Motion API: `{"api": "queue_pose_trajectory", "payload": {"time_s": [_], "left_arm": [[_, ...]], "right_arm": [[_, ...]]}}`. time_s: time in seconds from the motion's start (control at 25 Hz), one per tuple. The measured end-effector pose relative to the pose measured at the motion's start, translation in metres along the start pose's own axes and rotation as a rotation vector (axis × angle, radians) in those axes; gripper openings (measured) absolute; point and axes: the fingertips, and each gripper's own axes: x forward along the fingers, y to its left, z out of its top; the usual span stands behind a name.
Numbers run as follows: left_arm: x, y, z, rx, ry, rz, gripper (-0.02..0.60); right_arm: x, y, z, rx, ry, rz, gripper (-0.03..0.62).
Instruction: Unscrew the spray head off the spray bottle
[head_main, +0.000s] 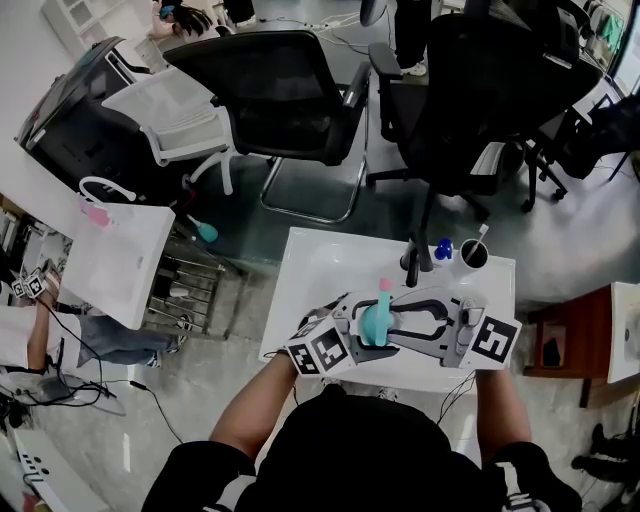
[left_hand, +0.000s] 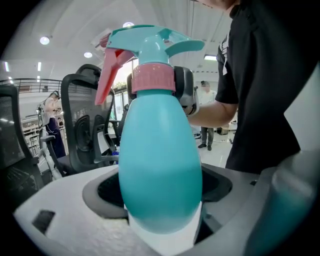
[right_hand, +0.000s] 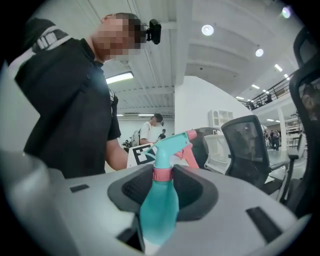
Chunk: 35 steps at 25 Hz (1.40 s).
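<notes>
The spray bottle (head_main: 374, 328) is held off the bench (head_main: 318, 262), above its near edge, with its long axis roughly upright. The left claw (left_hand: 160, 215) clamps the teal belly. The right claw (right_hand: 162, 182), coming from the opposite side, seems closed on the pink collar (left_hand: 154, 78) under the spray head (left_hand: 150, 42), so the twist falls to it. The bench top is white, and office chairs (head_main: 270, 90) stand beyond.

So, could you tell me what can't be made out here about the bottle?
- Left gripper view: spray bottle base hidden between left gripper jaws.
- Right gripper view: right gripper pads flank the pink collar; any loosening can't be seen.
- Head view: both grippers cover most of the bottle.
- Head view: items on the table too small to identify.
</notes>
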Motion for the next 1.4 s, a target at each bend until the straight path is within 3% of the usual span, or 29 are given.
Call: {"api": "queue_pose_trajectory", "payload": {"time_s": [0.12, 0.24, 0.4, 0.48, 0.68, 0.76, 0.96, 1.4], "left_arm": [[-0.002, -0.011, 0.002, 0.010, 0.002, -0.055, 0.419], [-0.002, -0.005, 0.001, -0.016, 0.008, -0.020, 0.419], [-0.002, 0.028, -0.010, -0.133, 0.042, 0.148, 0.419], [-0.004, 0.041, -0.015, -0.187, 0.060, 0.229, 0.419], [-0.013, 0.060, -0.025, -0.273, 0.096, 0.373, 0.419], [-0.016, 0.067, -0.028, -0.293, 0.095, 0.428, 0.419], [-0.018, 0.073, -0.032, -0.316, 0.118, 0.496, 0.419], [-0.012, 0.068, -0.034, -0.274, 0.160, 0.522, 0.419]], "right_arm": [[-0.001, 0.007, 0.001, 0.016, -0.007, 0.061, 0.137], [-0.001, 0.003, -0.001, 0.006, -0.002, 0.035, 0.138], [0.000, -0.020, -0.006, -0.048, -0.016, -0.158, 0.142], [0.000, -0.031, -0.006, -0.065, -0.027, -0.264, 0.194], [-0.006, -0.048, 0.000, -0.092, -0.056, -0.513, 0.195], [-0.006, -0.049, -0.002, -0.061, -0.060, -0.566, 0.168], [0.003, -0.046, -0.014, -0.003, -0.024, -0.582, 0.160], [0.013, -0.051, -0.019, 0.080, -0.025, -0.625, 0.159]]}}
